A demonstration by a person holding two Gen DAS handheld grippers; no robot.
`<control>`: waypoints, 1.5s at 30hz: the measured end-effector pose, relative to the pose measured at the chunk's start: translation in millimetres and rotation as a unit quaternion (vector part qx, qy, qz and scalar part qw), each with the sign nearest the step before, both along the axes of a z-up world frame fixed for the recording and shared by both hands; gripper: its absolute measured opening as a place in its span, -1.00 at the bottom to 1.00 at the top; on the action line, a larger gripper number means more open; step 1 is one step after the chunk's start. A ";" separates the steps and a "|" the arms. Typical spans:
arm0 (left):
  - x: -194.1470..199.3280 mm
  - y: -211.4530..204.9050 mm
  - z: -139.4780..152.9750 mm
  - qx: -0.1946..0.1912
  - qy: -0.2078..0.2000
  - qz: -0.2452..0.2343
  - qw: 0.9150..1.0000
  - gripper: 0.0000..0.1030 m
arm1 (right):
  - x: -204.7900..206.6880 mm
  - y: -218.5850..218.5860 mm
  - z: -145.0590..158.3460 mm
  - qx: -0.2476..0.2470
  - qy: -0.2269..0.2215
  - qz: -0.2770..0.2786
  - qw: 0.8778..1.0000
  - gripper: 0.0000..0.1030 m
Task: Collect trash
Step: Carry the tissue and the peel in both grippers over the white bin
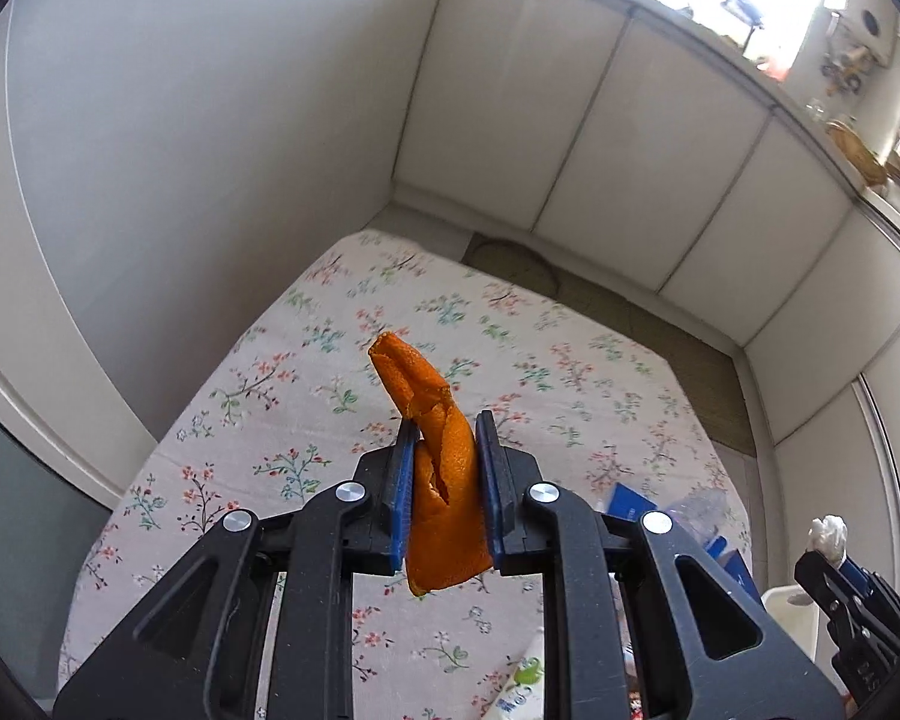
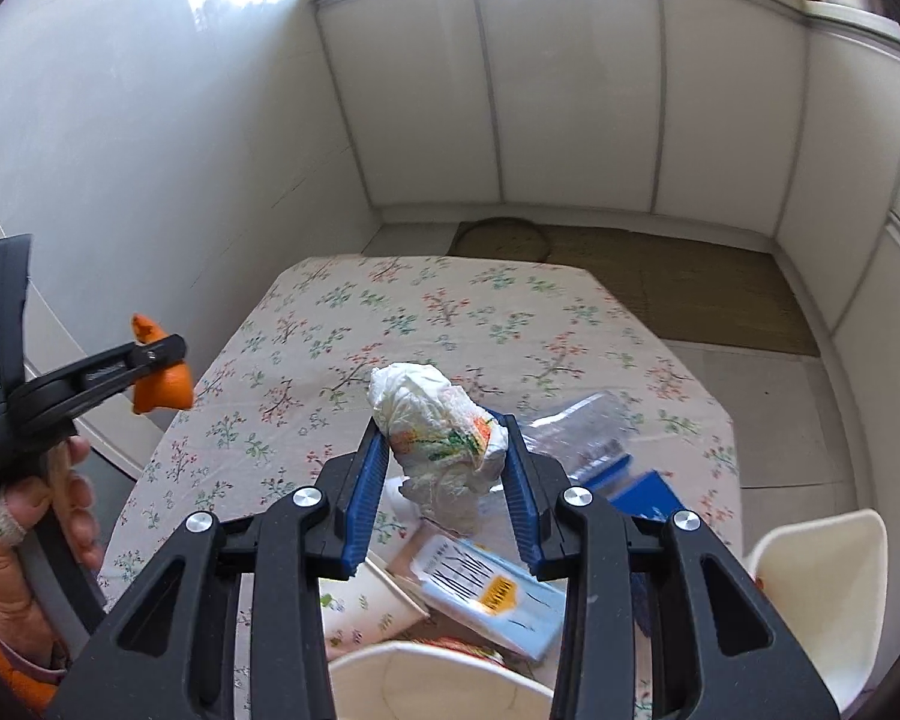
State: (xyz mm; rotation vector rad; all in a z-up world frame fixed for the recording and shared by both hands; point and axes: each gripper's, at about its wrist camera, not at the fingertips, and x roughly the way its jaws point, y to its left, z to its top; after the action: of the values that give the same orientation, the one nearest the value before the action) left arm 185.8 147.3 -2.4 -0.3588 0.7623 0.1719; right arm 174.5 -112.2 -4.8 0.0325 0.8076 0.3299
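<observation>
An orange peel (image 1: 444, 468) is pinched upright in my left gripper (image 1: 448, 438), lifted above the floral tablecloth (image 1: 306, 396). The right wrist view shows the same peel (image 2: 162, 387) at the left, with a person's hand (image 2: 30, 516) on the handle. My right gripper (image 2: 450, 438) is shut on a crumpled white wrapper with orange and green print (image 2: 438, 420), also off the table. That wrapper (image 1: 828, 531) shows at the lower right of the left wrist view.
Below the right gripper lie a paper cup (image 2: 366, 606), a light blue packet (image 2: 486, 594), a clear plastic bag (image 2: 576, 426) and a blue box (image 2: 642, 495). A white bin rim (image 2: 438, 666) sits at the near edge, a white chair (image 2: 822, 588) to the right.
</observation>
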 end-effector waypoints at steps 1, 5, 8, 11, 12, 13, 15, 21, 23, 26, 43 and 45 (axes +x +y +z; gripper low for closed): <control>-2.7 -5.8 4.3 0.005 -0.006 -0.006 1.000 -0.65 | -1.8 -3.1 0.6 0.000 -0.003 -0.004 1.000 -0.27; -9.5 -23.8 13.3 0.014 -0.022 -0.022 0.999 -0.65 | -13.4 -23.8 3.7 0.003 -0.017 -0.030 0.999 -0.27; -13.3 -40.2 20.6 0.021 -0.034 -0.038 0.998 -0.65 | -20.0 -38.0 5.7 -0.004 -0.024 -0.050 0.998 -0.27; -18.9 -56.6 27.3 0.036 -0.049 -0.051 0.997 -0.65 | -26.3 -51.4 7.7 -0.014 -0.034 -0.068 0.997 -0.27; -19.6 -60.4 28.3 0.039 -0.052 -0.054 0.996 -0.65 | -27.4 -54.8 7.8 -0.015 -0.035 -0.073 0.997 -0.27; -20.9 -66.4 30.6 0.043 -0.056 -0.060 0.996 -0.65 | -28.4 -58.9 7.8 -0.015 -0.036 -0.078 0.996 -0.27; -22.8 -75.1 32.6 0.046 -0.060 -0.070 0.995 -0.65 | -31.7 -69.8 7.8 -0.014 -0.037 -0.090 0.995 -0.27; -27.3 -107.3 34.2 0.056 -0.070 -0.099 0.991 -0.64 | -43.8 -100.7 10.0 -0.018 -0.048 -0.126 0.991 -0.27; -28.8 -117.6 34.6 0.058 -0.073 -0.109 0.990 -0.64 | -49.3 -111.6 12.1 -0.023 -0.057 -0.139 0.988 -0.27; -31.9 -133.5 35.1 0.062 -0.078 -0.127 0.987 -0.64 | -56.8 -128.7 13.7 -0.031 -0.066 -0.156 0.985 -0.27; -61.1 -241.0 27.1 0.042 -0.079 -0.212 0.973 -0.64 | -87.4 -233.5 0.7 -0.045 -0.059 -0.252 0.965 -0.27; -63.3 -255.6 25.1 0.041 -0.076 -0.222 0.971 -0.64 | -91.3 -246.9 -1.9 -0.041 -0.055 -0.262 0.962 -0.27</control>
State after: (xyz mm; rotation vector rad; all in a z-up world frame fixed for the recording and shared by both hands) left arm 122.5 -108.2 22.7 -0.1143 0.6641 -0.2440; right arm 83.2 -359.1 -6.7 0.1470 0.6719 -0.2027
